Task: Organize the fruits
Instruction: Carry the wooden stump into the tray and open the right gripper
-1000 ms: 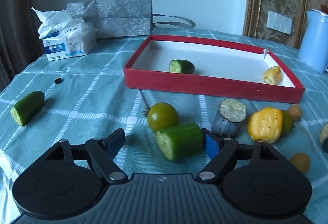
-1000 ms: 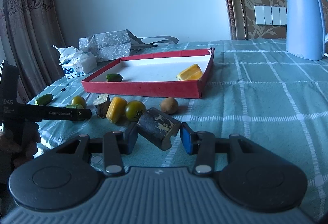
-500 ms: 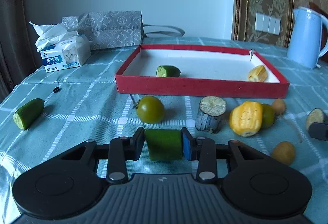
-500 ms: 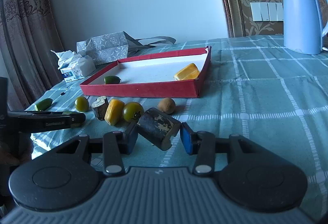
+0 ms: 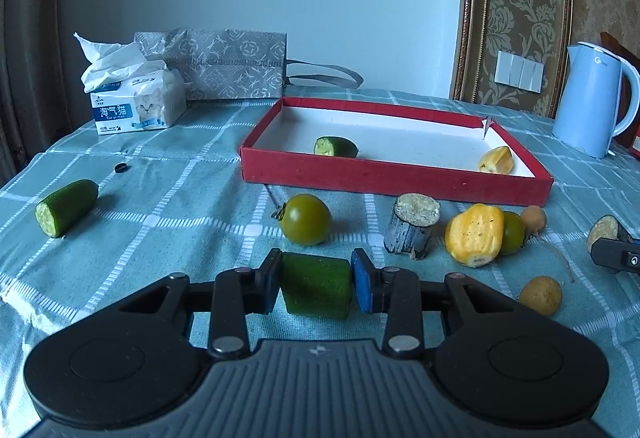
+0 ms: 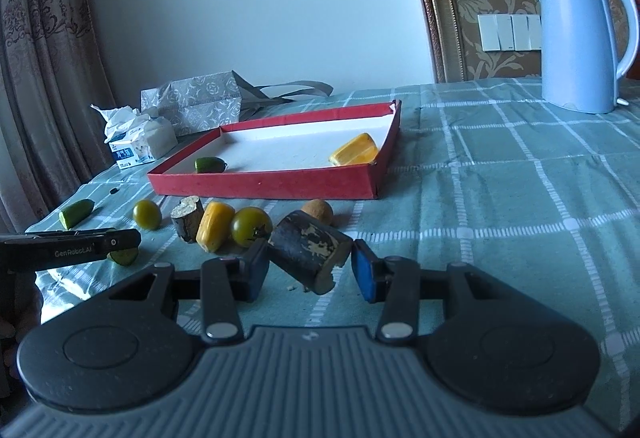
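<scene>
My left gripper (image 5: 316,282) is shut on a green cucumber piece (image 5: 317,290) and holds it just above the cloth, in front of the red tray (image 5: 384,179). The tray holds a cucumber piece (image 5: 334,147) and a yellow fruit piece (image 5: 496,160). My right gripper (image 6: 308,270) is shut on a dark eggplant piece (image 6: 308,256), tilted, low over the cloth. On the cloth lie a green tomato (image 5: 306,219), an eggplant stub (image 5: 412,226), a yellow piece (image 5: 474,234) and another cucumber piece (image 5: 66,206).
A tissue pack (image 5: 134,101) and a grey paper bag (image 5: 224,65) stand at the back left. A blue kettle (image 5: 592,99) stands at the back right. Two small brown fruits (image 5: 540,295) lie at the right. A small black ring (image 5: 121,168) lies left of the tray.
My left gripper has closed on the cucumber piece and lifted it slightly. My right gripper has kept the eggplant piece and risen a little.
</scene>
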A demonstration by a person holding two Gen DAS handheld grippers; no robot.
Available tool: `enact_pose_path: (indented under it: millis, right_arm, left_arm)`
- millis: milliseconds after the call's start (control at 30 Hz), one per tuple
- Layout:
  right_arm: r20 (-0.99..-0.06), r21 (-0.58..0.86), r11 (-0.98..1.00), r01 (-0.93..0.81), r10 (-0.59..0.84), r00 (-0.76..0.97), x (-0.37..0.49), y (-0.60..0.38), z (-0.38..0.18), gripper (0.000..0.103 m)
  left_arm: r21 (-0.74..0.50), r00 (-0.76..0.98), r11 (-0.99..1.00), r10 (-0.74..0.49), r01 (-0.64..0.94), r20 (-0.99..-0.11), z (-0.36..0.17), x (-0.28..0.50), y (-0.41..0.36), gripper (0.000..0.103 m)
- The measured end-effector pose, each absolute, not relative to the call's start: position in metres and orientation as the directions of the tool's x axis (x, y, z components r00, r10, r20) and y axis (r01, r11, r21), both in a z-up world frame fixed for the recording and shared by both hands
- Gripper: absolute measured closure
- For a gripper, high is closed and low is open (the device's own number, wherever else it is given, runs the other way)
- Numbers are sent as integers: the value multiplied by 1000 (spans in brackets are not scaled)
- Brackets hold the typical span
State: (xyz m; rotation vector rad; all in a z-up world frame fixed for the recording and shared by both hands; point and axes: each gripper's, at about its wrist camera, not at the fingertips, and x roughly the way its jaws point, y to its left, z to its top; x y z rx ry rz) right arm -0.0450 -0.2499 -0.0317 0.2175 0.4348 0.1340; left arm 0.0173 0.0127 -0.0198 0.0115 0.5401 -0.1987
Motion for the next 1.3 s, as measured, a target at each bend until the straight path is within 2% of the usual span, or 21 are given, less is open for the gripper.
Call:
enact_pose_path:
  millis: [367, 567, 867, 1300]
  right_arm:
    - [-381, 216, 974, -62, 143, 913, -49, -249, -29, 60]
    - [-343, 184, 980, -75, 135, 930, -48, -240, -10, 60]
    - [-321, 151, 981, -122, 166, 933, 4, -217, 27, 60]
    - [-433, 135, 991, -12, 70, 899, 107, -216, 8, 60]
  left_arm:
    - [-49, 850, 986, -161, 158, -502, -19, 16, 17, 67]
    - [-51, 854, 989, -145, 138, -499, -19, 16, 19, 67]
    - [-56, 854, 989, -146, 136, -500, -19, 16, 19, 67]
    - [-63, 851, 988, -153, 140, -503, -19, 17, 19, 67]
